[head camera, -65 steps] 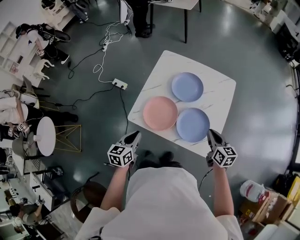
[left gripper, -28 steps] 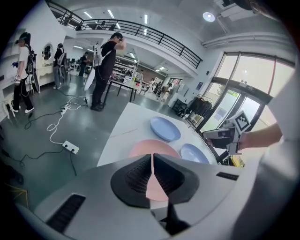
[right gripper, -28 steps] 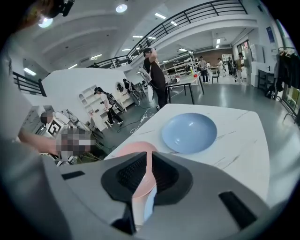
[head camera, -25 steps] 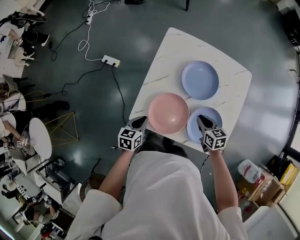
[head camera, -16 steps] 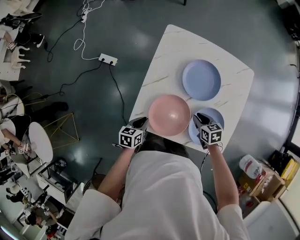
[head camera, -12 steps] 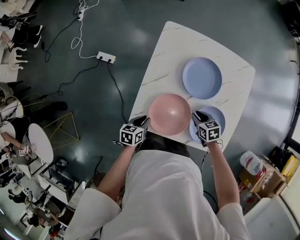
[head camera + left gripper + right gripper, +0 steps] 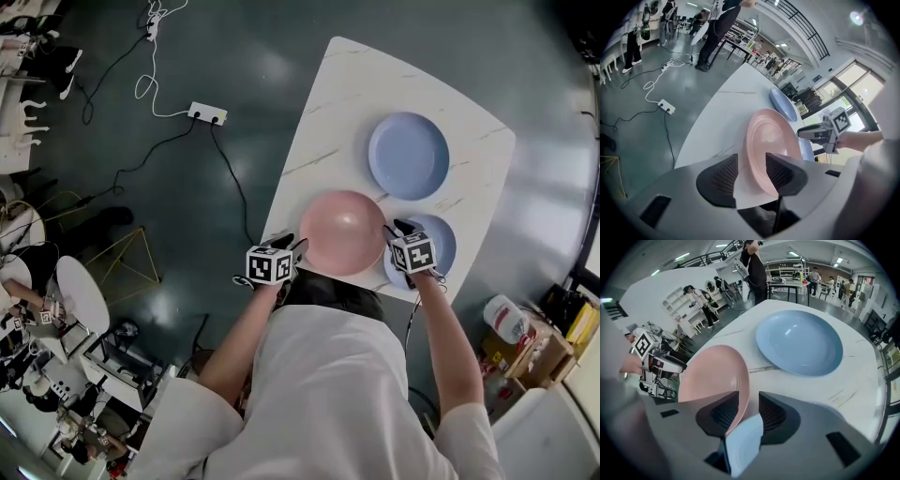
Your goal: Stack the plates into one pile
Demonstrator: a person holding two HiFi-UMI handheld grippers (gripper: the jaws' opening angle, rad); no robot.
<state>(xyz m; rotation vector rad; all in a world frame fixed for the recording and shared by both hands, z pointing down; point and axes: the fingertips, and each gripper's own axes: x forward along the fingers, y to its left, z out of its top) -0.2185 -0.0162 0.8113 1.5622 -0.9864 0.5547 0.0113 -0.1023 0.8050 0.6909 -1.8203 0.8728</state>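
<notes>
A pink plate (image 7: 342, 232) lies at the near edge of the white marble table (image 7: 347, 103). One blue plate (image 7: 409, 156) lies behind it, a second blue plate (image 7: 441, 246) to its right. My left gripper (image 7: 292, 248) is at the pink plate's left rim and my right gripper (image 7: 394, 232) at its right rim. In the left gripper view the pink plate's (image 7: 771, 140) rim runs between the opening jaws of the left gripper (image 7: 751, 161), with a gap beside it. In the right gripper view the pink plate's (image 7: 712, 376) rim stands between the opening jaws of the right gripper (image 7: 749, 401), above the near blue plate (image 7: 743, 446).
A power strip (image 7: 206, 114) with cables lies on the dark floor left of the table. A small round white table (image 7: 80, 291) stands at the far left. A white jug (image 7: 502, 319) and cardboard boxes (image 7: 530, 352) sit at the lower right.
Both grippers have sunk toward the table and closed in on the pink plate's two sides. The three plates lie where they were.
</notes>
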